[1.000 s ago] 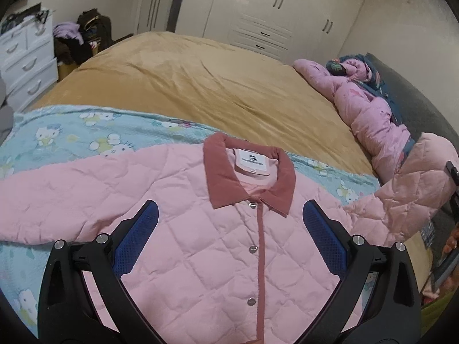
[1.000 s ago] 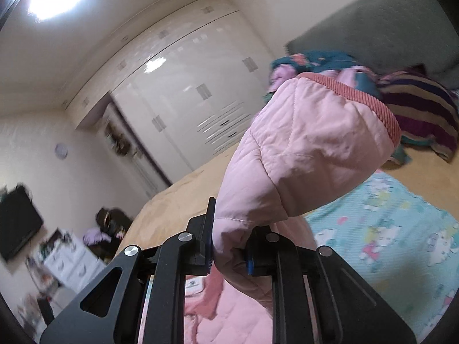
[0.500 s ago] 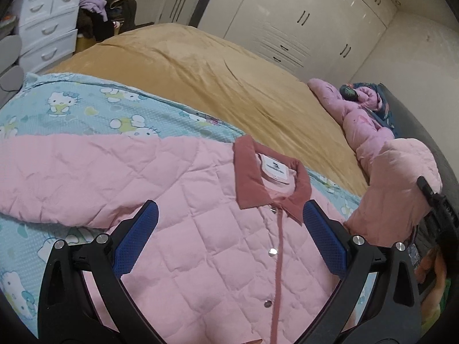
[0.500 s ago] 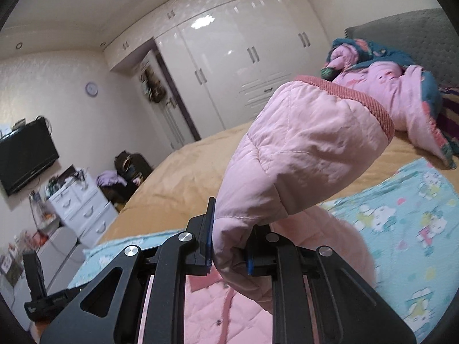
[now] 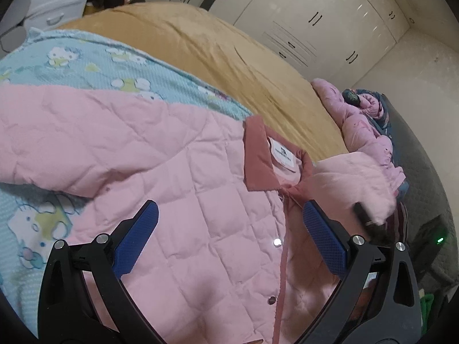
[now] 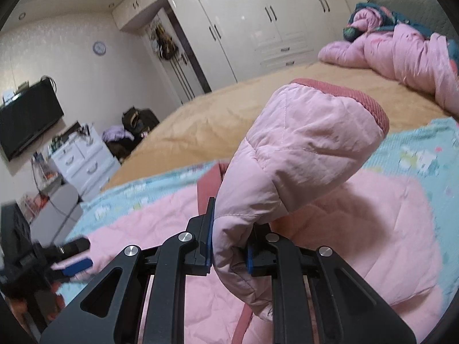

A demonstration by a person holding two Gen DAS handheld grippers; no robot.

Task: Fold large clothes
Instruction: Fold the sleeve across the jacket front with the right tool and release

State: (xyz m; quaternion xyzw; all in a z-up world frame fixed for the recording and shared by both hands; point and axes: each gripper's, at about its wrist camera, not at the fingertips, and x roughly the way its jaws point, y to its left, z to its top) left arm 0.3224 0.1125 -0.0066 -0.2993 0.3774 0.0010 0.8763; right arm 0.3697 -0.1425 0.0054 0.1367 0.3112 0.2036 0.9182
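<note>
A pink quilted jacket [image 5: 178, 189] with a dusty-red collar [image 5: 258, 154] lies front-up on a light blue cartoon-print sheet [image 5: 94, 66] on the bed. My left gripper [image 5: 229, 238] is open and empty, hovering over the jacket's chest near the button placket. My right gripper [image 6: 229, 246] is shut on the jacket's right sleeve [image 6: 298, 149], holding it lifted and folded over the jacket body; the red cuff [image 6: 358, 100] points up. The sleeve also shows in the left wrist view [image 5: 352, 183], over the collar's right side. The other sleeve [image 5: 57, 137] lies spread out to the left.
A tan blanket [image 5: 229, 57] covers the far bed. A pink and dark floral quilt [image 6: 407, 46] is heaped by the grey headboard [image 5: 424, 154]. White wardrobes [image 6: 258, 23], a white drawer unit [image 6: 83, 157] and a wall TV [image 6: 28, 123] stand beyond.
My right gripper carried the sleeve down and inward over the jacket's chest. My left gripper shifted left and closer to the jacket, staying open.
</note>
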